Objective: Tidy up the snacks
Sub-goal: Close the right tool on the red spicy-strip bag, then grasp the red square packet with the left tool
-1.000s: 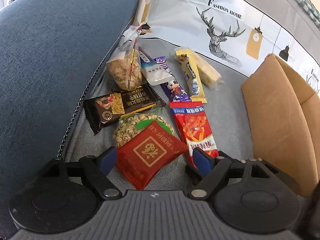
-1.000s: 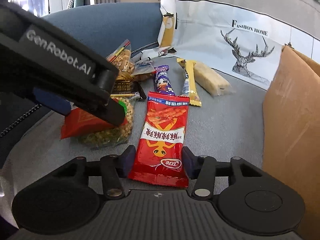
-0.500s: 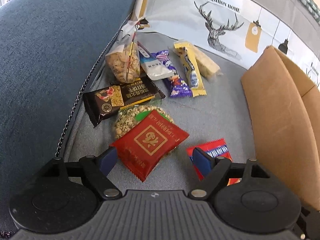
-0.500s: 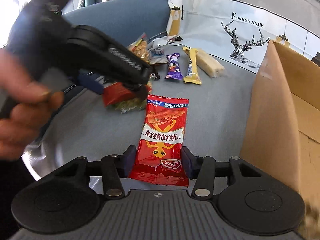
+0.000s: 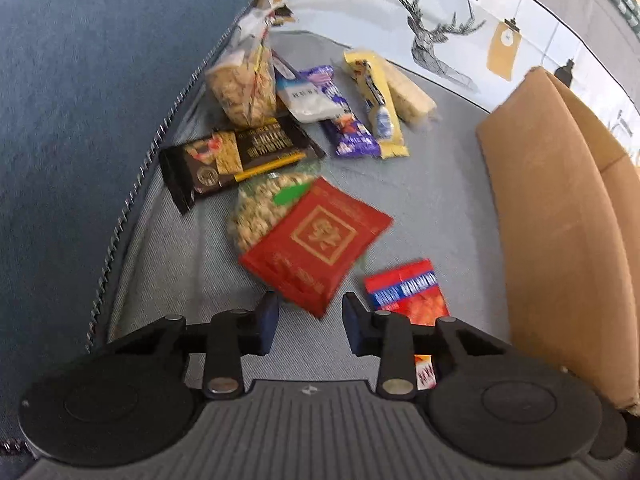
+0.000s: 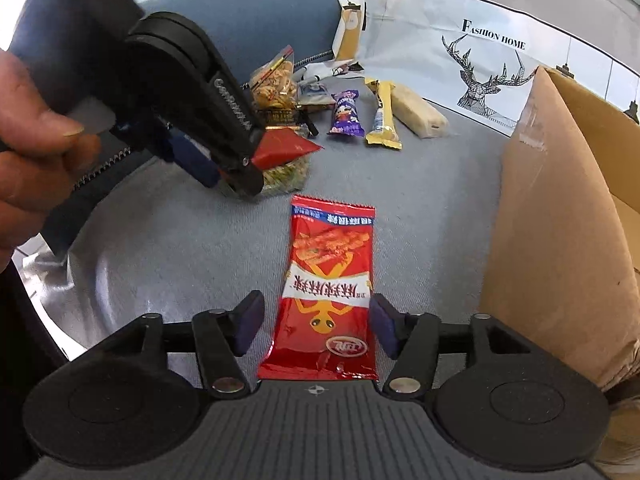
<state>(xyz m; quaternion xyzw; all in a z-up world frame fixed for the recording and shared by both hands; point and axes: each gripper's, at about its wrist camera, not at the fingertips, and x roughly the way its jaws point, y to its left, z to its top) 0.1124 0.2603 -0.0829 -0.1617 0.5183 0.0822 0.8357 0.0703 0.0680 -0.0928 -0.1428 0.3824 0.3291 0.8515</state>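
Note:
My left gripper points down at a red square packet that lies on a bag of pale puffs. Its jaws are closing around the packet's near corner, with a thin gap still showing at each pad. From the right wrist view, the left gripper is held by a hand, with the red square packet sticking out past its tips. My right gripper straddles a long red chip packet lying flat on the grey cushion. Its jaws are opening and stand clear of the packet's sides. That long red chip packet lies partly behind the left gripper's finger.
A brown cardboard box stands at the right. Farther back lie a black packet, a clear cracker bag, a white pouch, a purple bar and yellow bars. The blue sofa arm rises on the left, with a deer-print cloth behind.
The right gripper drew the long red packet away from the pile toward the box, then spread its jaws off it. The left jaws narrowed around the square packet's corner.

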